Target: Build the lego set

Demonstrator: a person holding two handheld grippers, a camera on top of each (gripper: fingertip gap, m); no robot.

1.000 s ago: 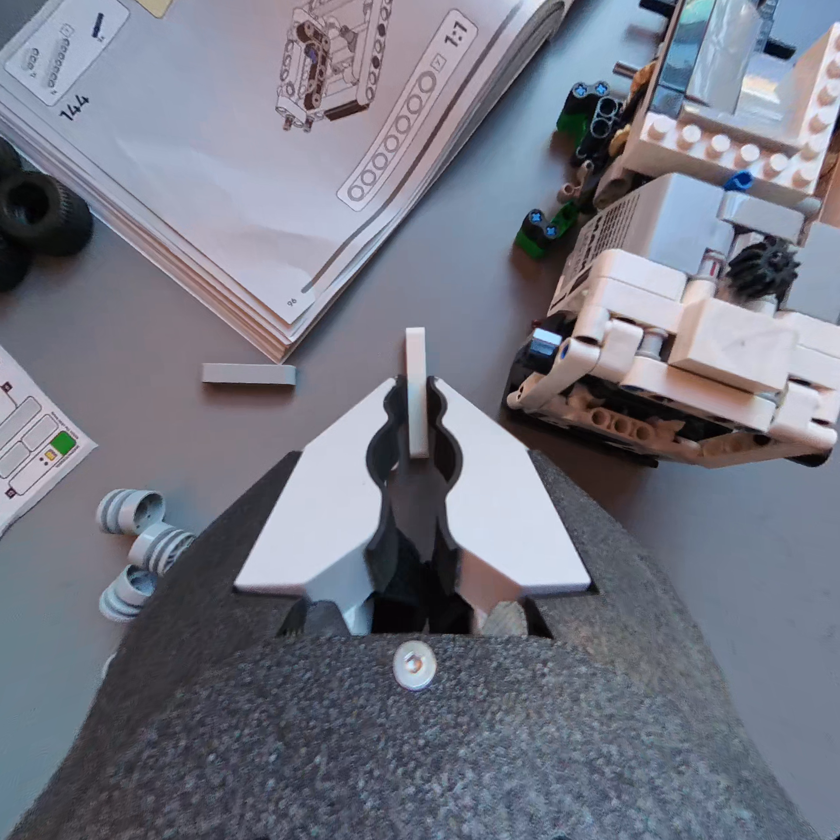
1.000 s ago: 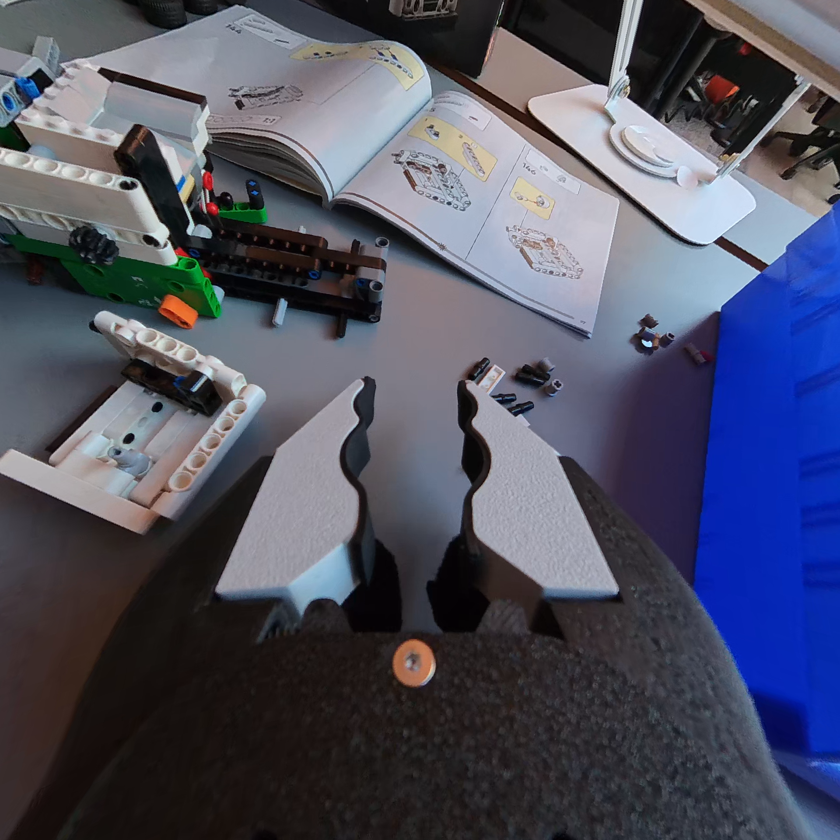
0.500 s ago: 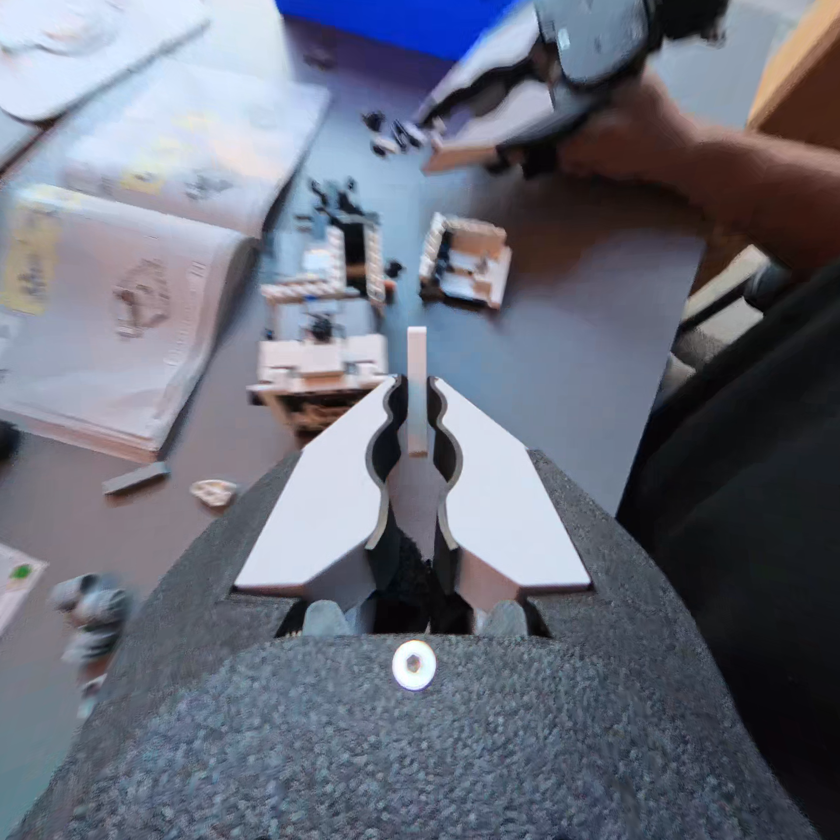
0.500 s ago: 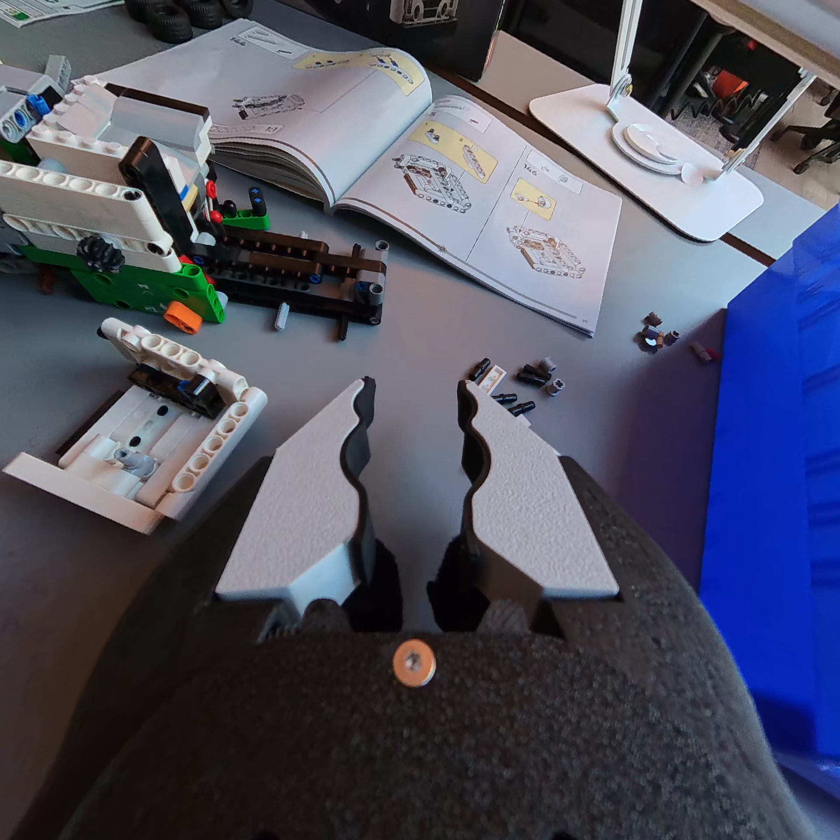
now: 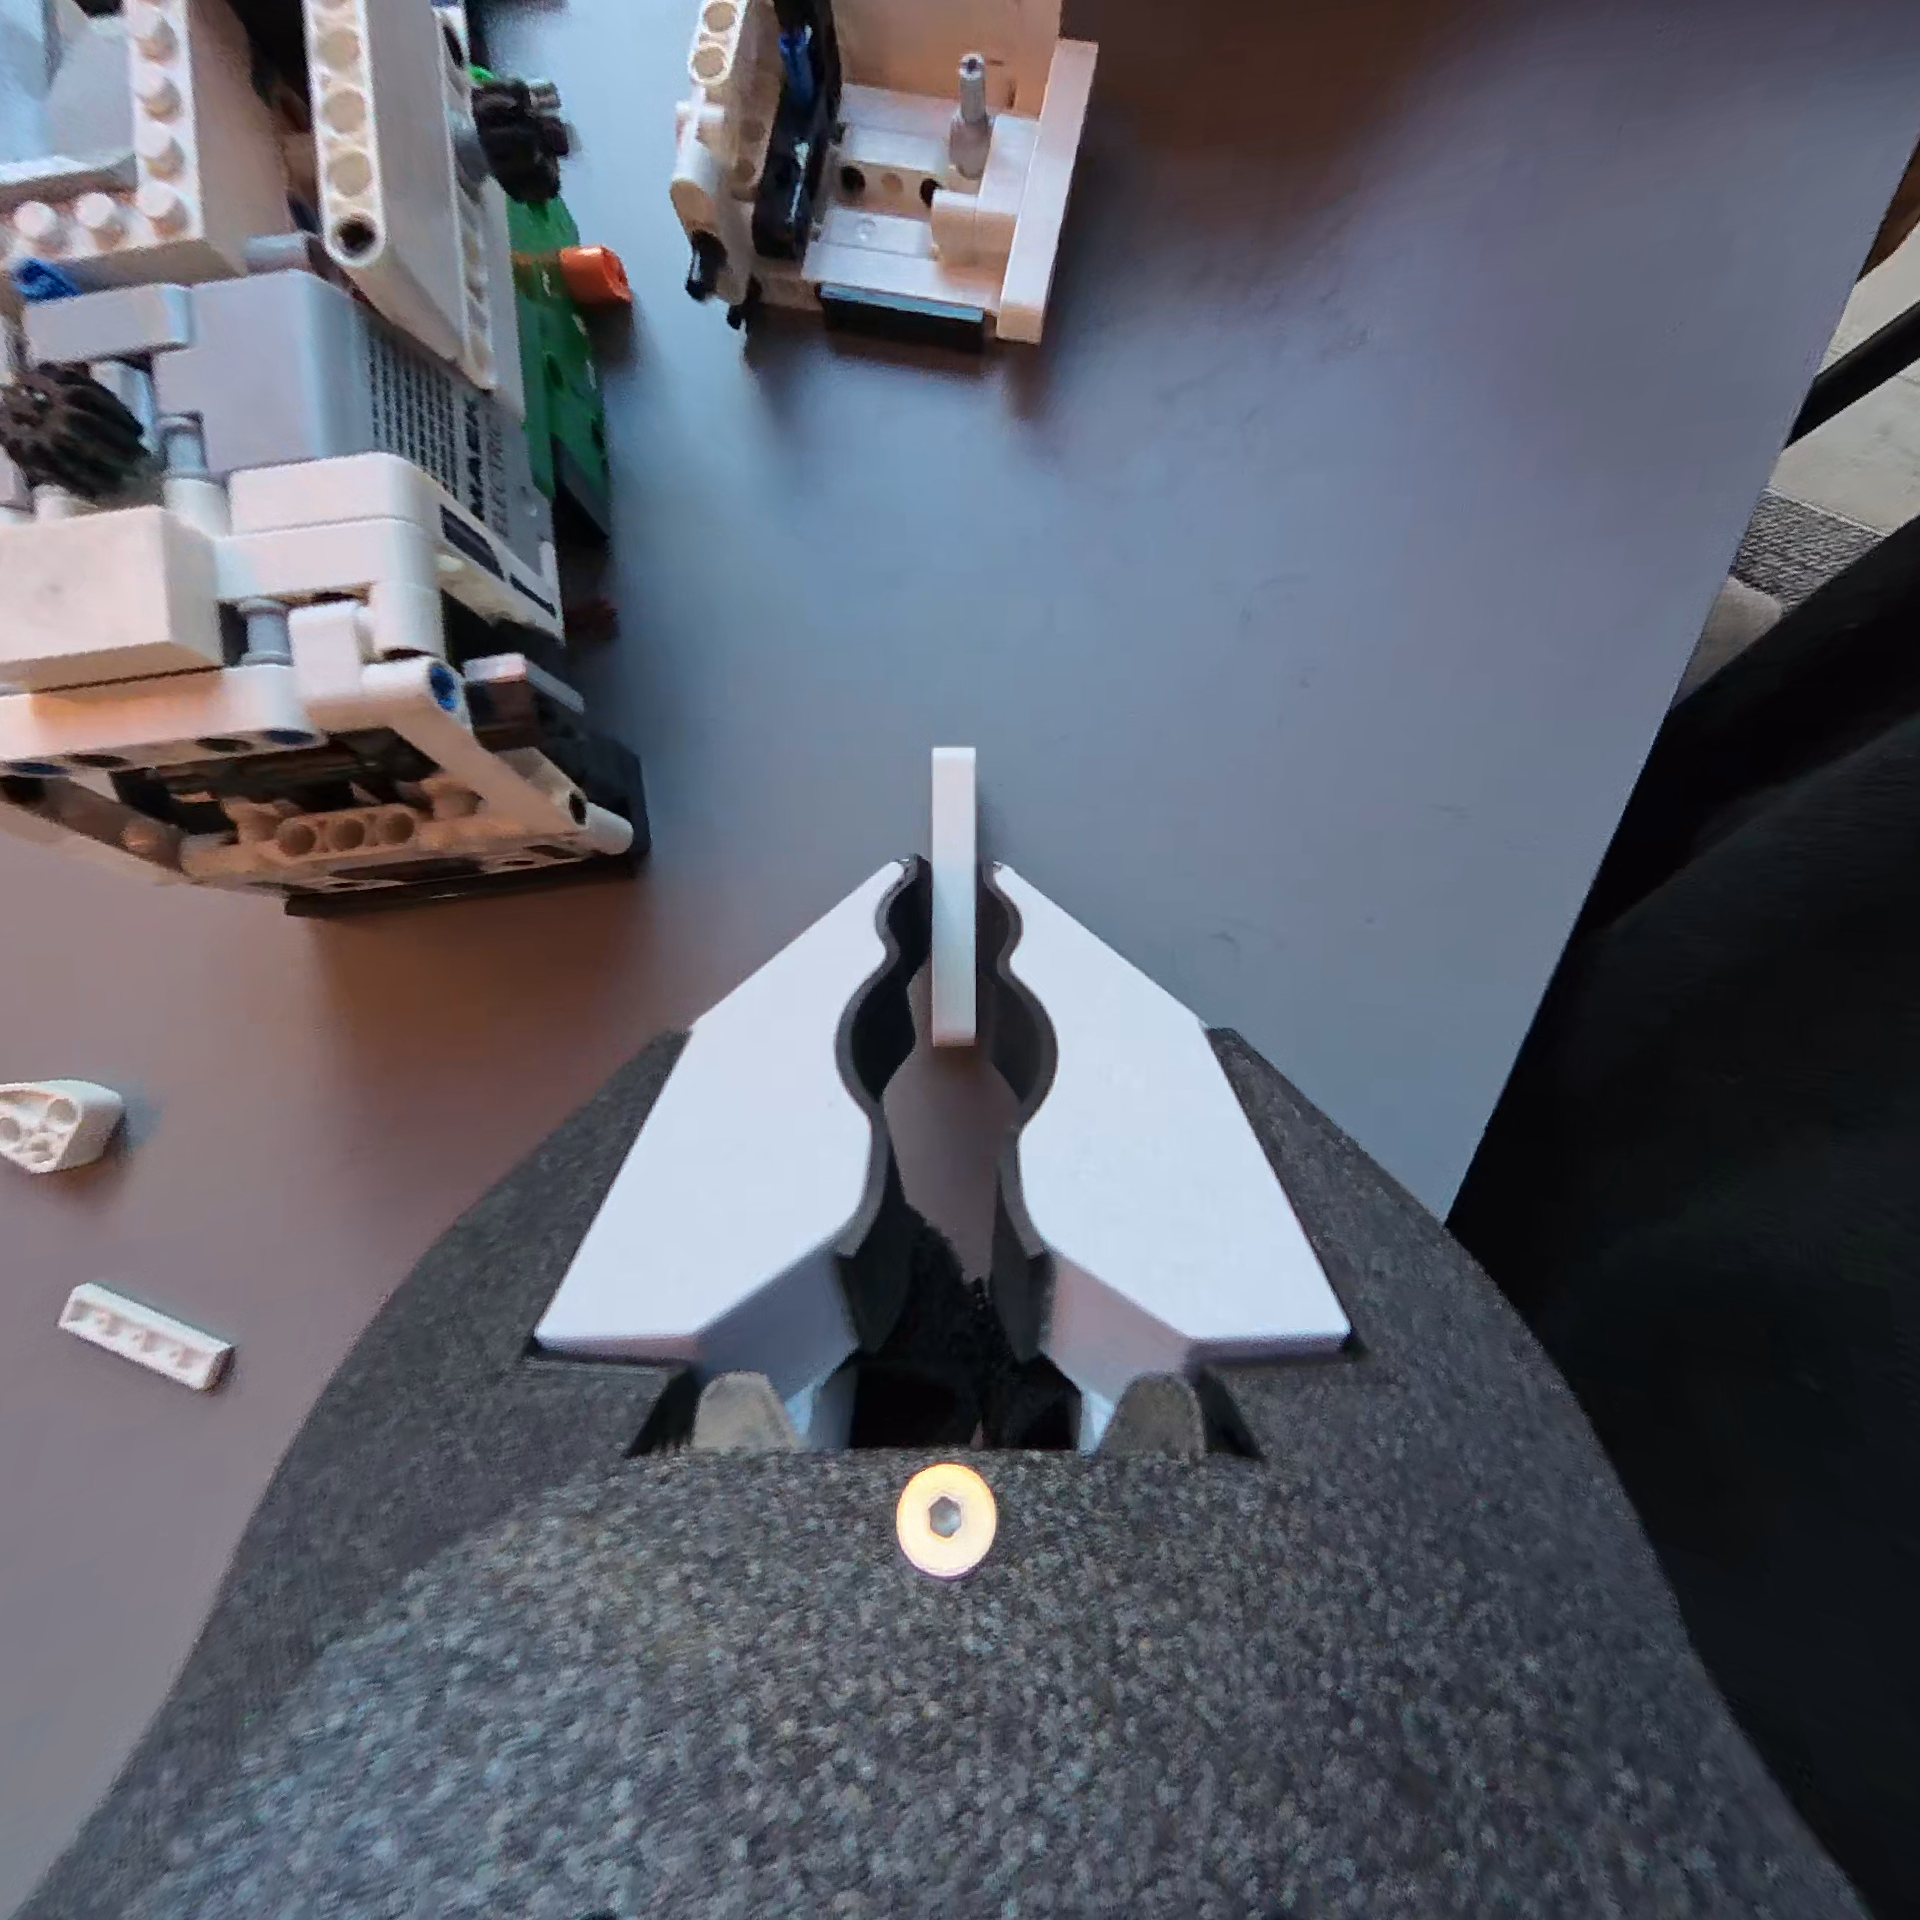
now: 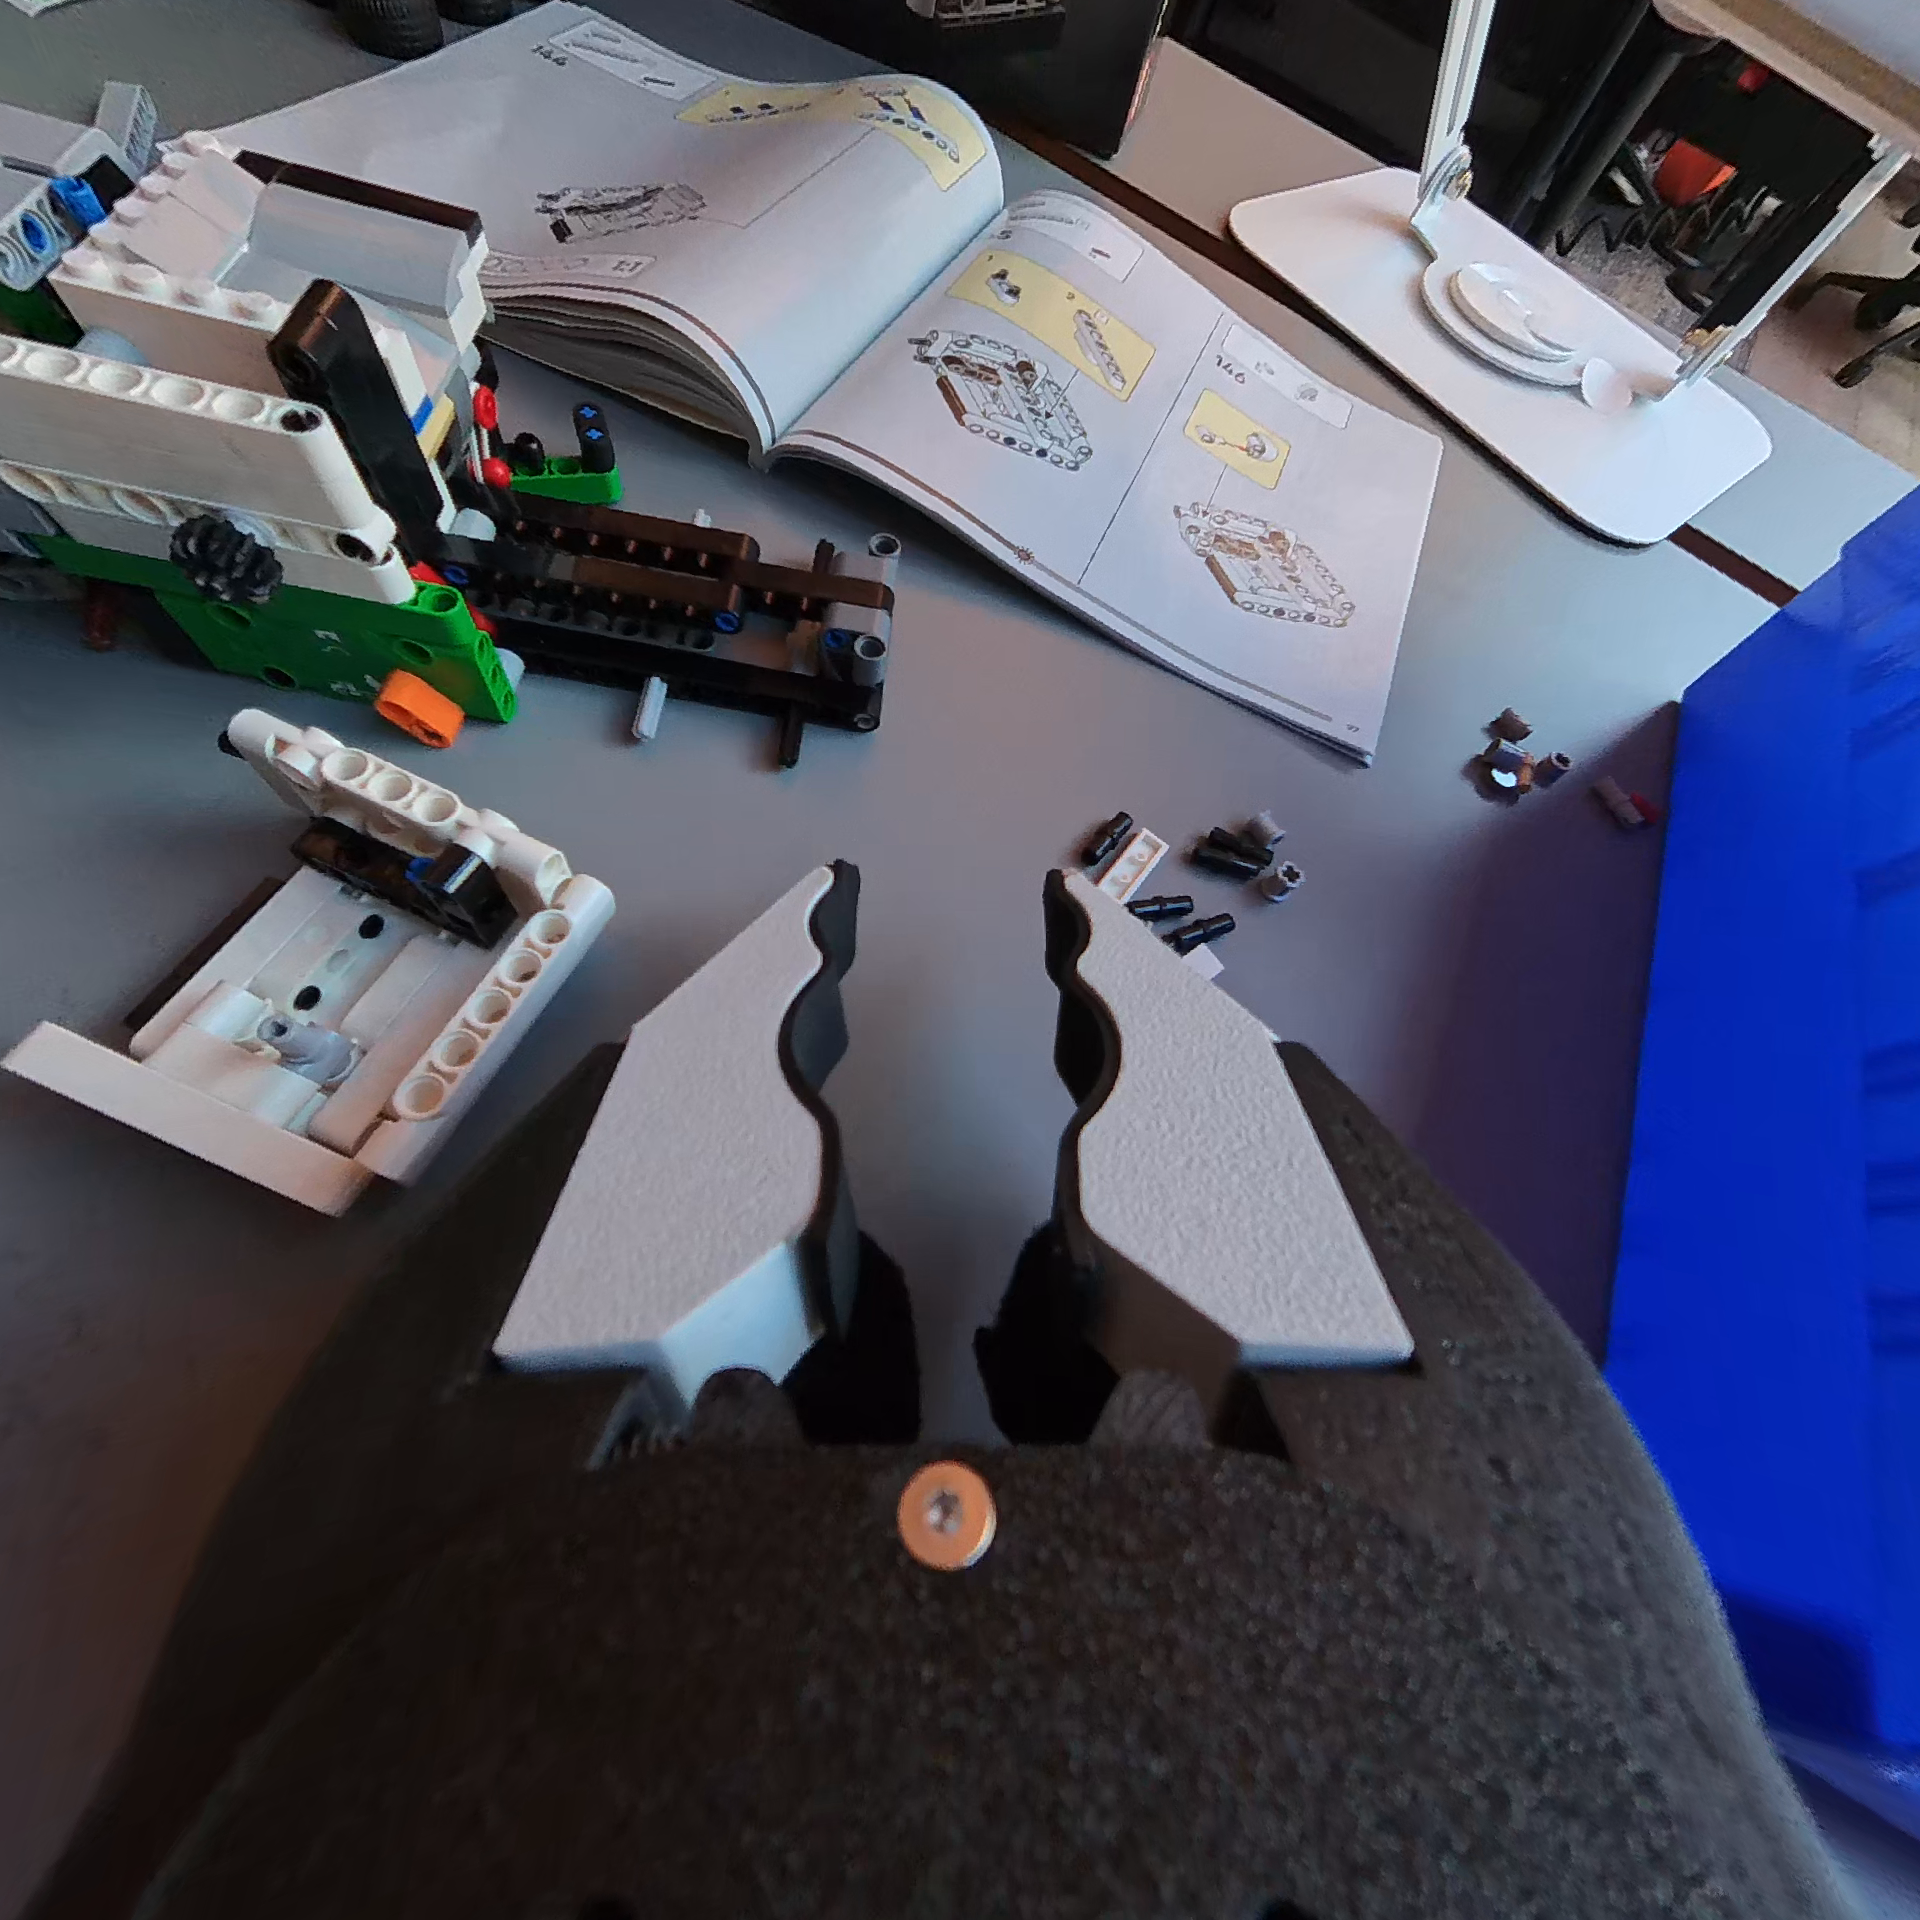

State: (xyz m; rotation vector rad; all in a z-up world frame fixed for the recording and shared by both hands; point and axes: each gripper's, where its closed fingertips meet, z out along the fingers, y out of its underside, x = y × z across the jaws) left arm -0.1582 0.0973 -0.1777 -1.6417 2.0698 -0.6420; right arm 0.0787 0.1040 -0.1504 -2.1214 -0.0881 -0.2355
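Observation:
My left gripper (image 5: pixel 954 868) is shut on a thin white flat lego piece (image 5: pixel 954 894) that sticks out ahead of the fingertips, above bare table. The big white, grey and green lego vehicle (image 5: pixel 281 499) lies to its left; it also shows in the right wrist view (image 6: pixel 239 468). A small white sub-assembly (image 5: pixel 894 197) lies ahead at the top; in the right wrist view it (image 6: pixel 312 1008) lies left of my right gripper (image 6: pixel 951 883), which is open and empty above the table.
An open instruction booklet (image 6: pixel 935 343) lies behind the vehicle. Small black pins and a white plate (image 6: pixel 1195 873) lie by the right fingertips. A blue bin (image 6: pixel 1787 1039) stands at right, a white lamp base (image 6: pixel 1507 343) far right. Loose white pieces (image 5: pixel 145 1351) lie left. The table edge (image 5: pixel 1621 831) runs along the right.
My left gripper has swung with the white piece from the booklet side to in front of the vehicle, lower and closer to the table. The right gripper has barely moved.

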